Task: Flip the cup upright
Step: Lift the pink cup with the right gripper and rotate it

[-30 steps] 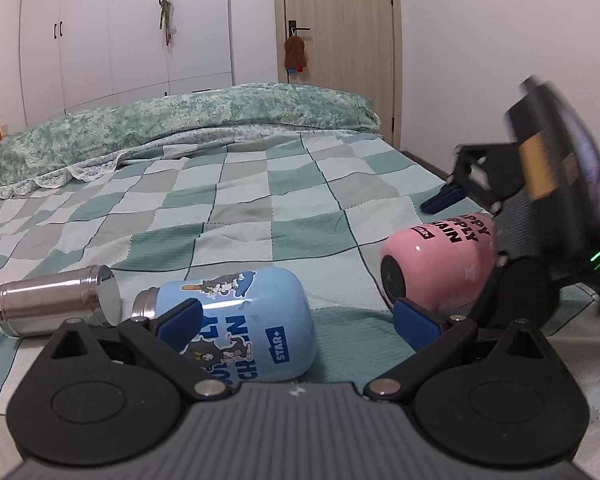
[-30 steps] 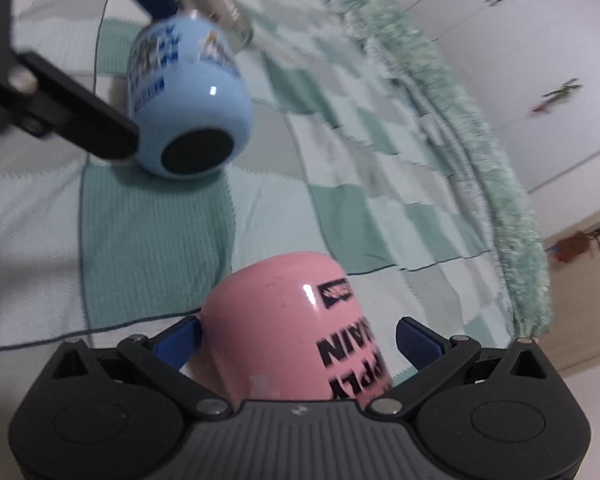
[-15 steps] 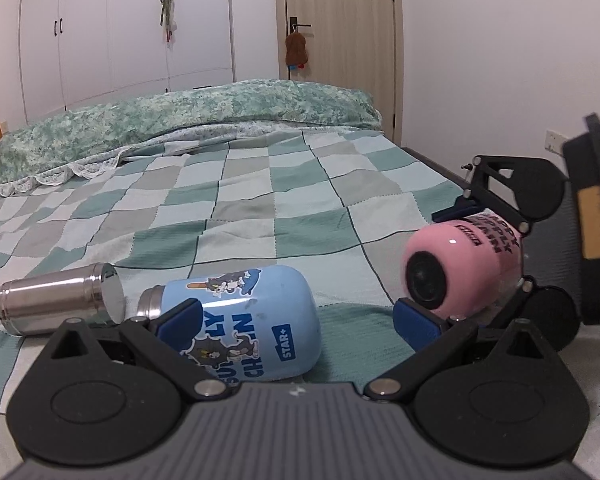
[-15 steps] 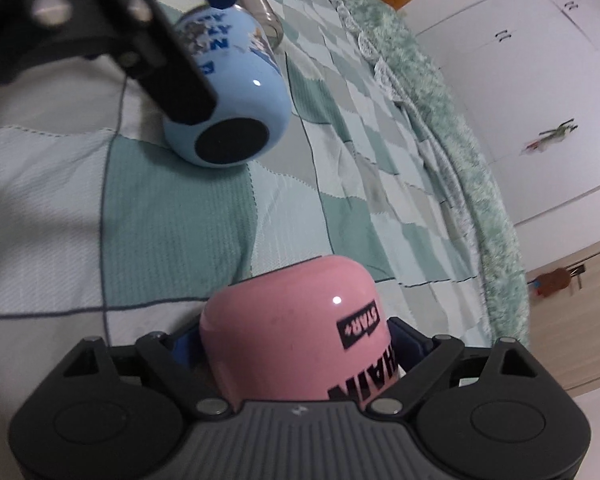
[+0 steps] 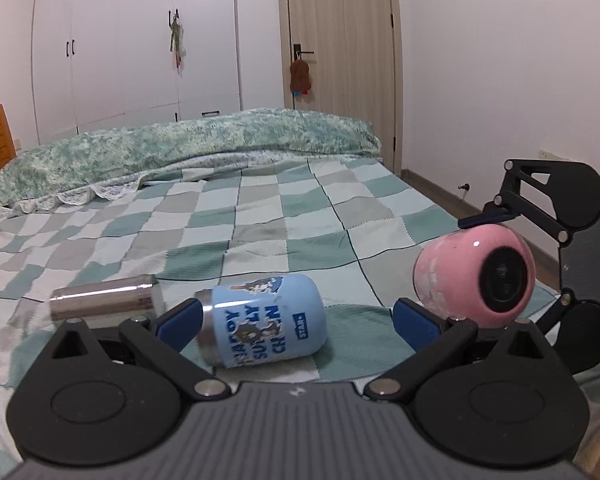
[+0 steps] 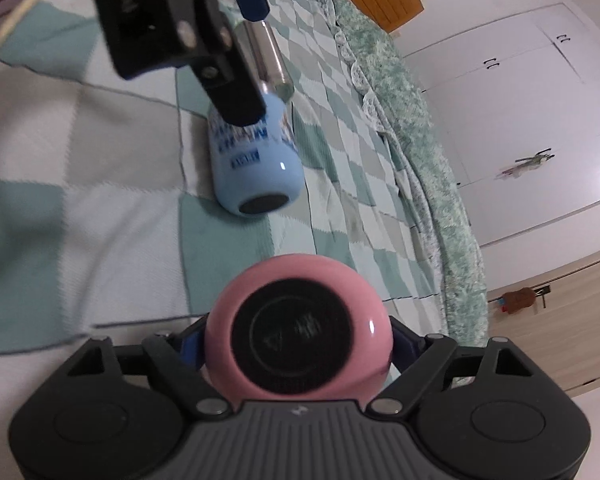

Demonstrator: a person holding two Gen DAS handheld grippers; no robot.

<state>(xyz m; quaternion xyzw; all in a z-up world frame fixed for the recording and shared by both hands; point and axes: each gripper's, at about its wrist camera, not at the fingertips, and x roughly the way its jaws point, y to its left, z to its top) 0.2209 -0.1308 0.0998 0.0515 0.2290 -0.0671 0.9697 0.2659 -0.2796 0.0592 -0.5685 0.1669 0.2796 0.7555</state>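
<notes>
Two handheld tongs work over a bed (image 5: 260, 216) covered with a green, grey and white checked quilt.

The right tongs (image 6: 298, 344) are clamped on a pink cup (image 6: 298, 338), one blue pad pressed against each side of its body. The cup is held clear of the quilt, lying along the fingers with its dark round base pointing straight away from the tongs. From the left wrist camera the same pink cup (image 5: 474, 276) appears to the right of the left tongs and a little ahead, gripped by the right tongs (image 5: 496, 268) with the base turned toward that camera.

The left tongs (image 5: 296, 320) are spread wide and hold nothing. Between their blue pads, closer to the left pad, a light blue cup (image 5: 262, 320) with cartoon print lies on its side on the quilt. Its steel rim points toward the left pad; whether rim and pad touch cannot be told. In the right wrist view this blue cup (image 6: 252, 168) lies ahead of the pink cup, base facing the camera, with the left tongs (image 6: 244, 60) above it.

A steel cup (image 5: 104, 300) also lies on its side, just beyond the left pad of the left tongs. Past the cups a green patterned blanket (image 5: 180, 148) lies bunched across the bed, with white wardrobe doors (image 5: 132, 52) and a wooden door (image 5: 340, 36) behind it.
</notes>
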